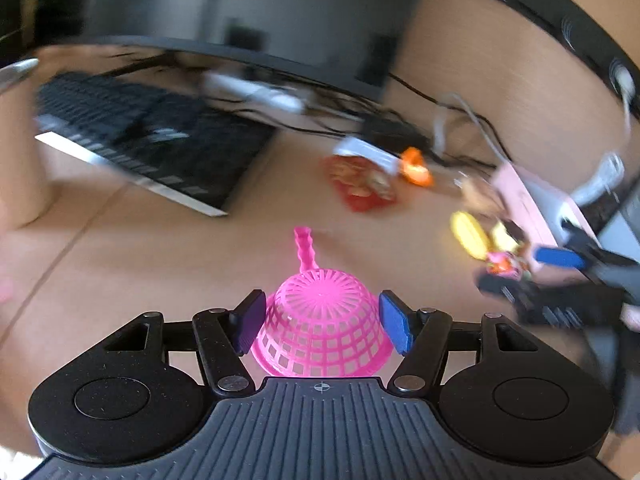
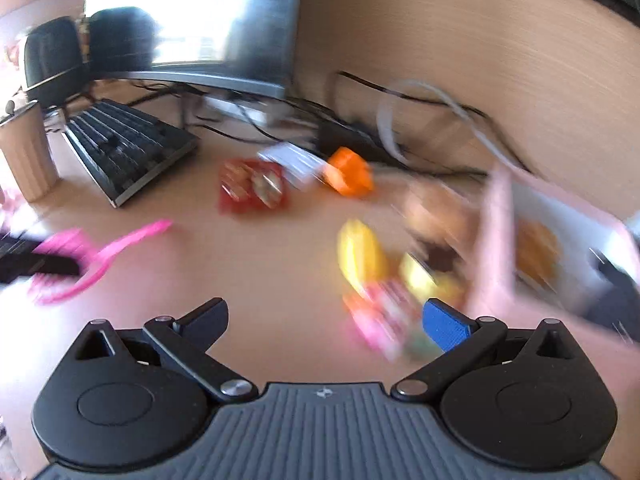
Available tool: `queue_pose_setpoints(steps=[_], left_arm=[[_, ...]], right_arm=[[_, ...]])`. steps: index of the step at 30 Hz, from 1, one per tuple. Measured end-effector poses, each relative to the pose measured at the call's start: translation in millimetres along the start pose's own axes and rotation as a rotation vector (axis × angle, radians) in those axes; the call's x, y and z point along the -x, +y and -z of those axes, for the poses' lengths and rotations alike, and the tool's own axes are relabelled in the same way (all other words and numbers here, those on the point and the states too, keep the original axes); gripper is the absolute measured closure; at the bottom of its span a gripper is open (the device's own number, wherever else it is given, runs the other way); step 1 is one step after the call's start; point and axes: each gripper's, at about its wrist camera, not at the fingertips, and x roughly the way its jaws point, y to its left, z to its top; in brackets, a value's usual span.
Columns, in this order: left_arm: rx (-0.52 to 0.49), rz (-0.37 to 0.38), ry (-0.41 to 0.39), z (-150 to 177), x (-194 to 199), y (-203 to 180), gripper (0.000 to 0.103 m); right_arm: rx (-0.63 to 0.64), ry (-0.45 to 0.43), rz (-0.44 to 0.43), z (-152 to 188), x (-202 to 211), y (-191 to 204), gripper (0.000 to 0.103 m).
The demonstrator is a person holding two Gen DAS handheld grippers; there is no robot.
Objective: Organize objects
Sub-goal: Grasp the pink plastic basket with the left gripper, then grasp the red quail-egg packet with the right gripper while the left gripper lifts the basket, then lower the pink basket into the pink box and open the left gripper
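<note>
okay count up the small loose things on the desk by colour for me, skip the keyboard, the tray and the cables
Pink: 2, basket in the left gripper, packet
Red: 1, snack packet
Orange: 1, block
Yellow: 1, toy
White: 1, card
Total: 6; blur may hide more beside the open right gripper.

This is an office-style desk setup. A wood-grain desk (image 2: 280, 248) carries a large monitor (image 2: 240, 24) at its back, which serves as the landmark. Just in front of the monitor lies a black keyboard (image 2: 124, 148). Beneath and to the right of the monitor runs a tangle of black cables (image 2: 360, 128) with a white power strip (image 1: 256, 92). Left of the monitor stand dark rounded speakers (image 2: 52, 52). A wood-panel partition (image 2: 480, 32) rises to the monitor's right.
</note>
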Motion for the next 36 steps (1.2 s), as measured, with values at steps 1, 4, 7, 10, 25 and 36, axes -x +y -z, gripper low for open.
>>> queue_pose_setpoints(steps=[1,4,7,10,25,36], left_arm=[[0.022,-0.007,-0.009,0.8,9.0,8.9,0.036],[0.079,-0.023,-0.040,2.2,34.9,30.4,0.036],[0.103,-0.033,-0.074,4.2,57.0,43.4,0.036],[0.114,-0.035,-0.095,7.8,73.6,51.5,0.036],[0.021,0.088,-0.023,10.8,58.4,36.4,0.036],[-0.291,0.323,0.129,11.3,36.6,-51.6,0.036]], right_arm=[[0.015,0.003,-0.015,-11.4,-13.3,6.3,0.000],[0.054,0.032,-0.044,-45.1,-59.4,26.8,0.000],[0.066,0.070,-0.036,-70.5,-102.0,42.8,0.000],[0.039,0.120,-0.014,-85.6,-135.8,48.7,0.009],[0.062,0.129,-0.061,-38.7,-42.9,43.1,0.029],[-0.101,0.180,0.089,69.3,98.2,-10.6,0.029]])
